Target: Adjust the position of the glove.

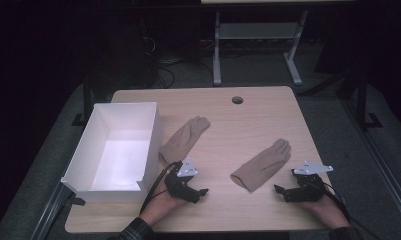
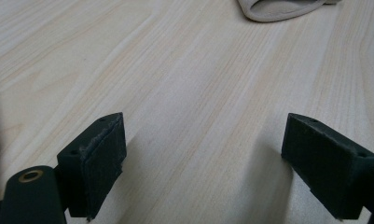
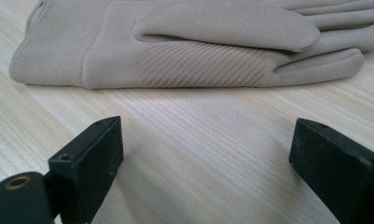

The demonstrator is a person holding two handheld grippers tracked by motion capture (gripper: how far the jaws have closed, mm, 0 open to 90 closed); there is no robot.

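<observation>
Gloves (image 1: 262, 165) beige, unlabelled | left gripper (image 1: 204, 191) jaws apart, empty | right gripper (image 1: 278, 189) likewise

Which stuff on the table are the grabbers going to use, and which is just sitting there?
In use:
right glove, nearest the open right gripper
left glove, beside the open left gripper
probably the white box

Just there:
round hole in the table

Left gripper (image 1: 200, 192) low near the table's front edge, held in the left hand (image 1: 160, 202), jaws wide apart, nothing between. Right gripper (image 1: 278, 190) likewise low, jaws spread and empty; right hand (image 1: 325, 205) seemingly resting, dim view.
</observation>
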